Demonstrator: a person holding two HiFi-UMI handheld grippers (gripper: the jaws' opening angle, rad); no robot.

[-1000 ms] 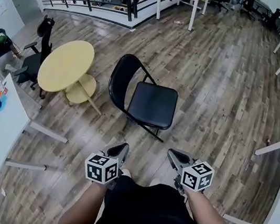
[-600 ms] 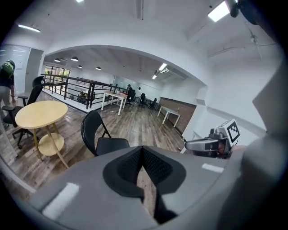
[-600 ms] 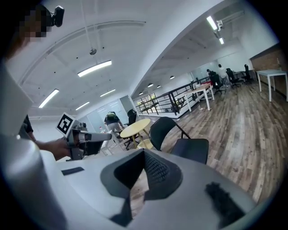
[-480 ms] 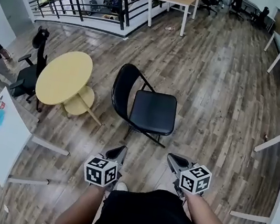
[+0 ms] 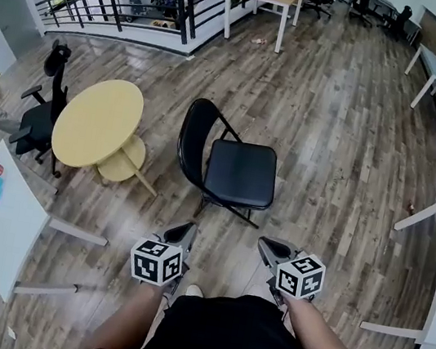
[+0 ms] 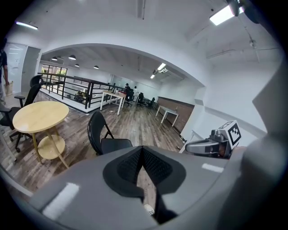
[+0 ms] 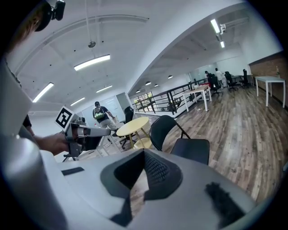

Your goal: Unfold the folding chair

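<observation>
Relative to the earlier frame, the head view has shifted. The folding chair point(image 5: 239, 173) now lies slightly lower and further right, and the person at the far left edge has almost left the frame. Both tools keep their station low in the view, close to the wearer's body.

**Condition of the task's thing.** The folding chair stands on the wooden floor point(image 5: 346, 150) ahead of the wearer. Its seat is down and its backrest is up, turned towards the round yellow tabletop point(image 5: 99, 121). It appears already unfolded. Whether the frame is fully spread and seated cannot be confirmed from here.

**Condition of the tools.** The left tool point(image 5: 183, 234) has its jaws pressed together with nothing between them. The right tool point(image 5: 272, 249) is likewise closed and empty. Both are well apart from the chair and point towards it.

**Hazards noted.**
1. If the frame is not fully spread, the seat may drop or the legs may creep under load. A check press on the seat would settle it.
2. The closed jaws must be parted before any further grasp. Prodding with shut tips would likely skate the chair across the smooth floor.
3. The thin tubular frame gives the pads little purchase, so a one-sided pull may twist or tip the chair.
4. The tabletop's splayed legs stand near the backrest side, and a push that way risks a collision.
</observation>
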